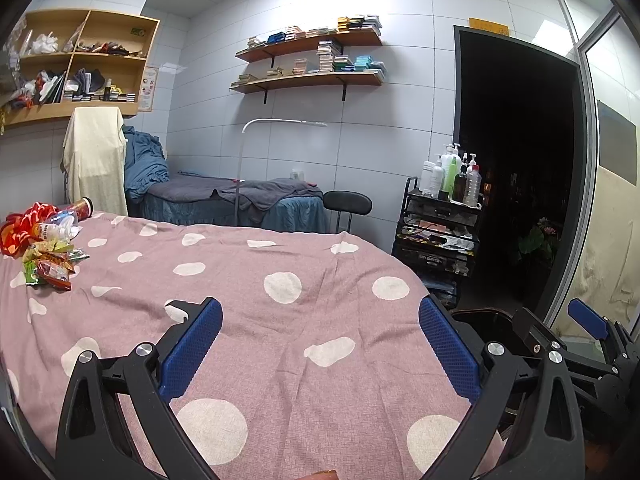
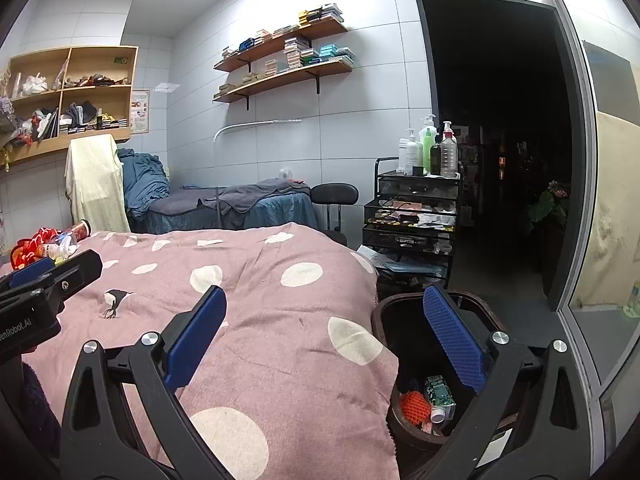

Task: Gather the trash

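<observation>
A dark brown trash bin (image 2: 416, 424) stands on the floor against the bed's (image 2: 280, 320) right edge; inside lie a green printed carton (image 2: 438, 390), an orange netted piece (image 2: 412, 406) and a white cap. The remaining trash pile (image 1: 44, 248) sits at the bed's far left corner on the pink spotted cover: snack wrappers, a plastic bottle and a red canister (image 1: 80, 206) lying on its side, open end toward the room. The left tongs (image 1: 320, 344) and right tongs (image 2: 328, 340) both gape wide, holding nothing.
</observation>
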A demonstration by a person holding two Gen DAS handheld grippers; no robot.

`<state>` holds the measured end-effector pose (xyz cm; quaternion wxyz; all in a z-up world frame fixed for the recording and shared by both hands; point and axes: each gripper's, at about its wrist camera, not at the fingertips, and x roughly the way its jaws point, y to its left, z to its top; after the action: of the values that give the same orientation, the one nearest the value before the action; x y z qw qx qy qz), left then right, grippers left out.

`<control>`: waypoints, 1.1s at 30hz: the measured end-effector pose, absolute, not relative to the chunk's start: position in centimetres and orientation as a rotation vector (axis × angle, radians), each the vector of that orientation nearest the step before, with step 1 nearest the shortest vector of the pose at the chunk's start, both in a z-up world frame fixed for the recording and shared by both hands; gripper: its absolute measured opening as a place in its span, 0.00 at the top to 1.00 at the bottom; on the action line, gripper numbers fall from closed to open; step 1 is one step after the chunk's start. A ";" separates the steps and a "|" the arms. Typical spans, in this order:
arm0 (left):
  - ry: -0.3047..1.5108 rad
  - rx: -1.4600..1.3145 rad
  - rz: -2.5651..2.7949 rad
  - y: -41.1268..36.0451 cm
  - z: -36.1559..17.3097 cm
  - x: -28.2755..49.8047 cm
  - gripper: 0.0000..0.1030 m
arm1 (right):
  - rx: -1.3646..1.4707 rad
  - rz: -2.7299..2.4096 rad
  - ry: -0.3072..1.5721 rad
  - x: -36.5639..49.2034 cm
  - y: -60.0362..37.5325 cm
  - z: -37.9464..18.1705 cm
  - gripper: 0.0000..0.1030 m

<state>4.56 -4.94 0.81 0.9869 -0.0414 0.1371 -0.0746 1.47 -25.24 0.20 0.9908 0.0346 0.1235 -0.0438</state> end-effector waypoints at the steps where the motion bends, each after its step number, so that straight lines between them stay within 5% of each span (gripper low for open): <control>1: 0.276 -0.082 -0.150 -5.0 0.8 4.6 0.05 | 0.070 -0.088 0.248 1.5 -25.2 0.2 0.05; 33: 0.289 -0.092 -0.165 -4.3 0.7 4.8 0.05 | 0.075 -0.089 0.256 1.5 -25.3 -0.1 0.05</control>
<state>4.79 -4.34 0.73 0.9851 -0.0455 0.1437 -0.0821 1.47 -25.26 -0.06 0.9902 0.0375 0.1275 -0.0442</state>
